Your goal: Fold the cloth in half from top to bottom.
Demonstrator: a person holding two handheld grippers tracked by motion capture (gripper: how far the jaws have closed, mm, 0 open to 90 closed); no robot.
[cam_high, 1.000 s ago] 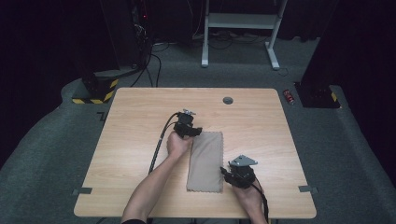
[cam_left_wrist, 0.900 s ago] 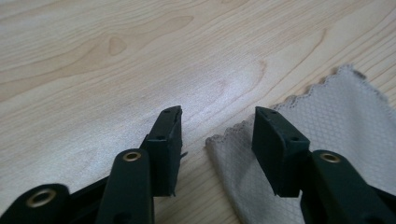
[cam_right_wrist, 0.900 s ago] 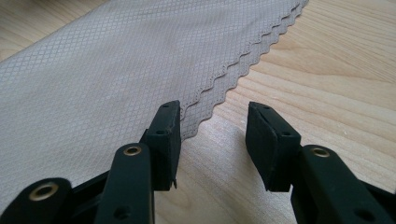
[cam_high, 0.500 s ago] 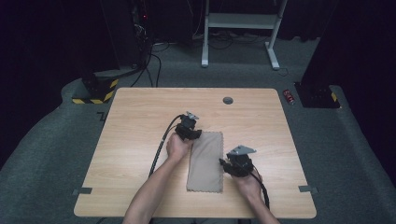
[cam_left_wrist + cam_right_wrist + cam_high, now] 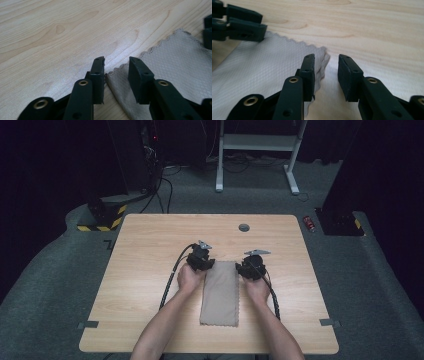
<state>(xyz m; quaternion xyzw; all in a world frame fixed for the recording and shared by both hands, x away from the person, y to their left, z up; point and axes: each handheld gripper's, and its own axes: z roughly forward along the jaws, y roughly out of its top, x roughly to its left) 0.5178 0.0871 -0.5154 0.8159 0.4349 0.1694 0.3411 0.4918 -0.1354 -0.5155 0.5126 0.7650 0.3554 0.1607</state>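
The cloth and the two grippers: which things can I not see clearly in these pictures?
- High view: the jaws of the left gripper and right gripper are hidden under their bodies.
- Left gripper view: the cloth is cut by the right edge.
- High view: the small red thing on the floor is too small to name.

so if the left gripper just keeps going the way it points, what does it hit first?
Probably the far left corner of the beige cloth: its scalloped edge lies between the left gripper jaws, which have just been closing but stand apart. Beyond that, bare wooden table. Depth is hard to judge, so height above the cloth is unclear.
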